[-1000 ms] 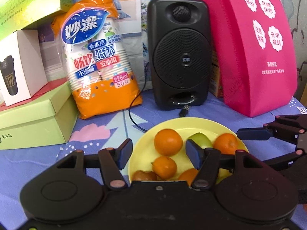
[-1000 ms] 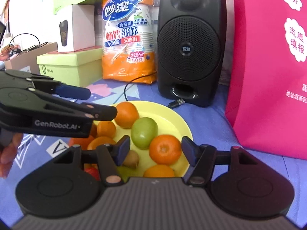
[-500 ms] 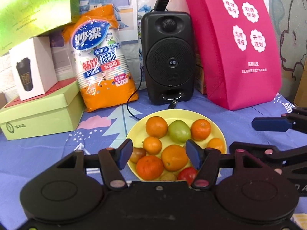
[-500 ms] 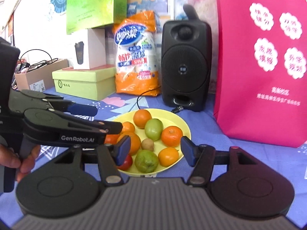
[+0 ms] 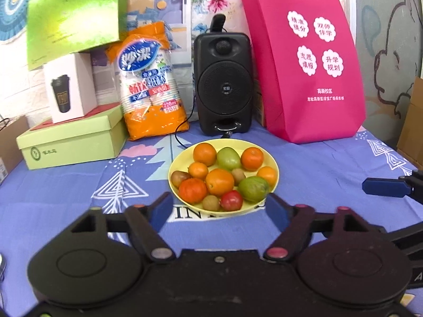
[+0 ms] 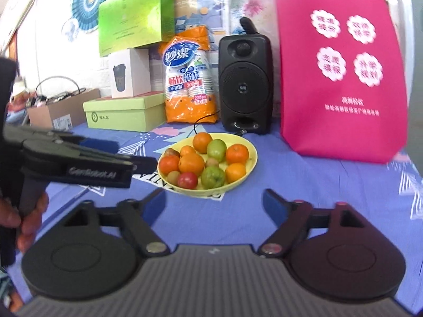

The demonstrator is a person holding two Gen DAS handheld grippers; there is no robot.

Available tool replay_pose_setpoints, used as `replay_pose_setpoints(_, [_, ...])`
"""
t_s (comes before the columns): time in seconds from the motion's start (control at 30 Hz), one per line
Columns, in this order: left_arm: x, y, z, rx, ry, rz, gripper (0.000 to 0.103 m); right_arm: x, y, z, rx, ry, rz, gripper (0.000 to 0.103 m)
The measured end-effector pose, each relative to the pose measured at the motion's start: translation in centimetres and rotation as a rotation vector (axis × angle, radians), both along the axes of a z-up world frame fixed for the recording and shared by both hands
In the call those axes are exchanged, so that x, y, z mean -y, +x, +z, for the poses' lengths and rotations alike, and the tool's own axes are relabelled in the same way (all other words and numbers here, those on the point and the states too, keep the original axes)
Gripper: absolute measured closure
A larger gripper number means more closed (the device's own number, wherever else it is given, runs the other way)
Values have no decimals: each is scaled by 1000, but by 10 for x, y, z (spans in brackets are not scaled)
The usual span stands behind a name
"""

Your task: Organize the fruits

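Note:
A yellow plate (image 5: 273, 162) (image 6: 252, 149) on the blue patterned cloth holds several fruits: oranges (image 5: 220, 181) (image 6: 191, 163), green fruits (image 5: 253, 188) (image 6: 213, 176), small brown kiwis and a red fruit (image 5: 231, 200) (image 6: 187, 180). My left gripper (image 5: 220, 208) is open and empty, just short of the plate's near rim. My right gripper (image 6: 213, 202) is open and empty, in front of the plate. The left gripper also shows at the left of the right wrist view (image 6: 127, 155), and one right fingertip (image 5: 384, 187) at the right of the left wrist view.
Behind the plate stand a black speaker (image 5: 223, 82) with a cable, an orange pack of paper cups (image 5: 148, 84), green boxes (image 5: 71, 140), a white cup box (image 5: 70, 87) and a pink bag (image 5: 309, 60). A cardboard box (image 6: 58, 109) sits far left.
Both grippers have pulled back and up from the plate, which now looks smaller and farther. Both stay open and empty. The fruits have not moved.

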State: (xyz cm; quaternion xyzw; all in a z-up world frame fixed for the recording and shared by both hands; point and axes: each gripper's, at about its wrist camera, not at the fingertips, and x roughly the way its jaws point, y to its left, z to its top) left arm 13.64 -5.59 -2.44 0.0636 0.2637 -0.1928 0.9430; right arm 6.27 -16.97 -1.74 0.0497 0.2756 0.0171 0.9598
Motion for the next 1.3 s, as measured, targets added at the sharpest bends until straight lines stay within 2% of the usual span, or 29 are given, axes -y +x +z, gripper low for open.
replay_pose_setpoints(0.13, [-2, -24, 2, 6, 9, 22, 21, -2, -13, 2, -2, 13, -18, 10])
replay_pose_setpoints(0.17, [-4, -27, 3, 5, 8, 44, 14, -3, -16, 2, -2, 13, -24, 7])
replay_pose_setpoints(0.2, [-7, -30, 4, 1, 4, 73, 1, -4, -17, 3, -2, 13, -30, 5])
replay_pose_setpoints(0.23, [-10, -33, 5, -1, -5, 104, 0, -4, -20, 4, 1, 19, -36, 2])
replay_pose_setpoints(0.37, [-24, -44, 6, -39, -67, 145, 0, -7, -27, 8, 8, 21, -48, 2])
replay_pose_setpoints(0.57, [-16, -54, 3, -29, 92, 163, 0, -17, -36, 15, 19, -31, -50, 2])
replay_pose_setpoints(0.63, [-15, -58, 2, -23, 106, 157, 0, -19, -38, 16, 18, -42, -53, 2])
replay_pose_setpoints(0.97, [-32, -75, 11, -23, 30, 160, 0, -24, -45, 26, -22, -80, -89, 1])
replay_pose_setpoints(1.3, [-50, -110, 45, 26, -29, 188, 0, -34, -78, 60, -18, -131, -155, 0])
